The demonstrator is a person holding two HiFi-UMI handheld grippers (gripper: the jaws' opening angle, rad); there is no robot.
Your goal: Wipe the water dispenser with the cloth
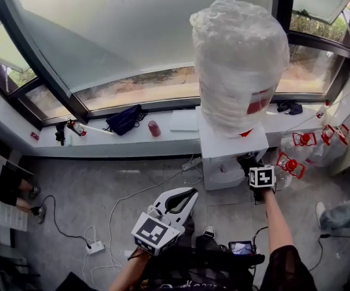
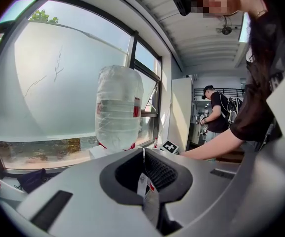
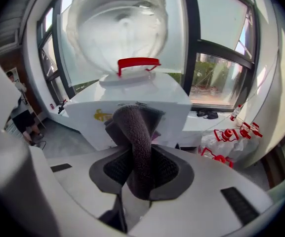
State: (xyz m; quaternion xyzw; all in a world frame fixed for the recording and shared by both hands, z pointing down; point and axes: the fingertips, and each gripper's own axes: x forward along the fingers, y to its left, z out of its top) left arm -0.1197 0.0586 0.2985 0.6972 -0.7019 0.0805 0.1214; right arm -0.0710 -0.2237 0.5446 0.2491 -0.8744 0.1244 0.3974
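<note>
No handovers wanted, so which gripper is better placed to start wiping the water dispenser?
Right. The right gripper grips the cloth close to the water dispenser's front; the left gripper is farther back, jaws shut, empty.

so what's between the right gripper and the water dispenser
Only the grey cloth, clamped in the right gripper and reaching the white front of the water dispenser; the right gripper view shows it.

Spare jugs (image 1: 297, 153) crowd right of the water dispenser (image 1: 224, 145) — left side open

Bright daylight through windows (image 1: 132, 35); fisheye bending edges; glare
</note>
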